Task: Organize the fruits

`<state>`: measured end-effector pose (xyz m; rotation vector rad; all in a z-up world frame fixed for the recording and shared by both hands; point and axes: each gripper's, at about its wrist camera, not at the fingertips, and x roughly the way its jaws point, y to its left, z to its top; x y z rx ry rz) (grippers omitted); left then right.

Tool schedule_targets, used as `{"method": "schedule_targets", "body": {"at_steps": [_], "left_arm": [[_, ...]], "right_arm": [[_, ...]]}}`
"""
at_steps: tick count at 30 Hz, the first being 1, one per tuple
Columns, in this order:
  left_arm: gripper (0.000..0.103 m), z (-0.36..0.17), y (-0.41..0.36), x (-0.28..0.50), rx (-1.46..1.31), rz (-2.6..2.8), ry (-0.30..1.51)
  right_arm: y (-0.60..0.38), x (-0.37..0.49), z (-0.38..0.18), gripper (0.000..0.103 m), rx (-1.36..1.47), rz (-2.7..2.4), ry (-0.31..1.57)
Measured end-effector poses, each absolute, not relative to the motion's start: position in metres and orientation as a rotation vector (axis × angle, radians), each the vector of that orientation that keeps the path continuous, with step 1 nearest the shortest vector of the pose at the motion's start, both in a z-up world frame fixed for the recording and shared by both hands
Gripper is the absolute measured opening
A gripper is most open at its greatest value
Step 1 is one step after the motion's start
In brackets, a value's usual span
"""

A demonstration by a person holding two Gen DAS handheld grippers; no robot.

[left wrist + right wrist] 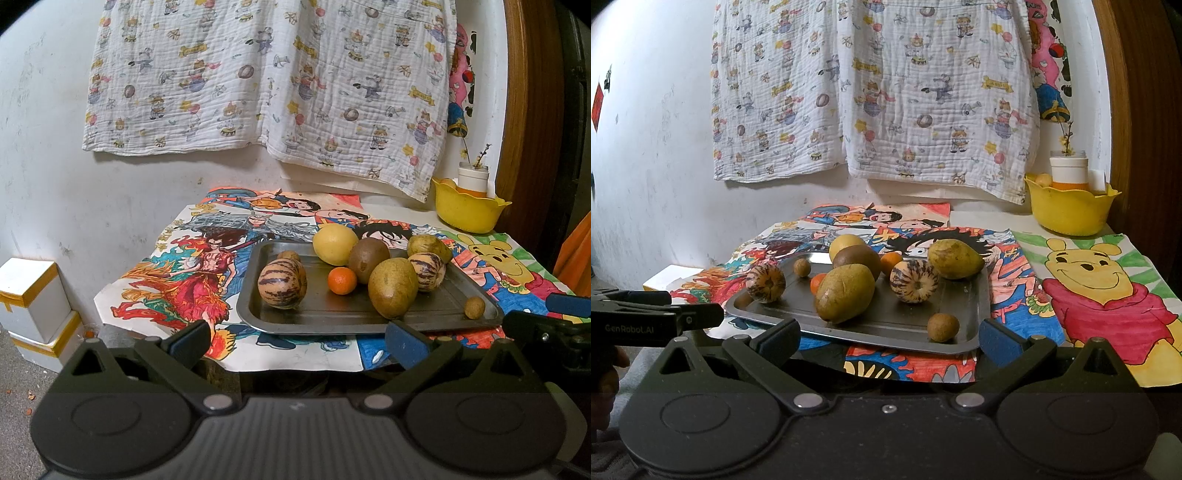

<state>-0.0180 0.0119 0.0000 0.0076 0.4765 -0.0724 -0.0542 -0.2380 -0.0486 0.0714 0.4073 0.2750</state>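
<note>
On a dark metal tray (258, 314) at the middle of the counter (990, 218): a loose cluster of fruit. Nearest the front, a large olive-green mango-shaped fruit (845, 292); beside it two striped, melon-like fruits (913, 280) (765, 283); behind, a brown kiwi (368, 259), a yellow lemon (334, 244), a small orange (342, 280) and a second green fruit (955, 258). Near the tray's front right corner, a small round brown fruit (942, 327), apart from the rest. Under the tray, coloured cartoon drawings on paper (1108, 295), overhanging the counter edge. At the back right corner, well apart from the tray, a yellow bowl (1071, 210) holding a white jar.

Left tongs (295, 339) spread wide and empty, short of the tray's front rim. Right tongs (888, 338) likewise wide apart, holding nothing, just before the front rim.

Likely trouble from here: round fruits rolling on smooth metal if nudged, especially the small brown one near the rim, possibly off the tray and counter. Smooth, tapered mango skin probably slippery under a squeeze off its middle. Touching fruits at the back apt to be jostled by a reach between them. Tray perhaps sliding on loose paper if pushed. Long carry to the bowl, if that is the destination, a further chance of a drop.
</note>
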Motion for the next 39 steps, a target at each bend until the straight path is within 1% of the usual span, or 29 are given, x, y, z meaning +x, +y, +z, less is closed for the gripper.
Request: {"method": "schedule_targets", "body": {"at_steps": [39], "left_arm": [[0.103,-0.0038,0.0097,-0.0180,0.062,-0.086,0.510]], "right_arm": [[-0.2380,-0.0542,-0.0483,0.102,0.070,0.276,0.407]]}}
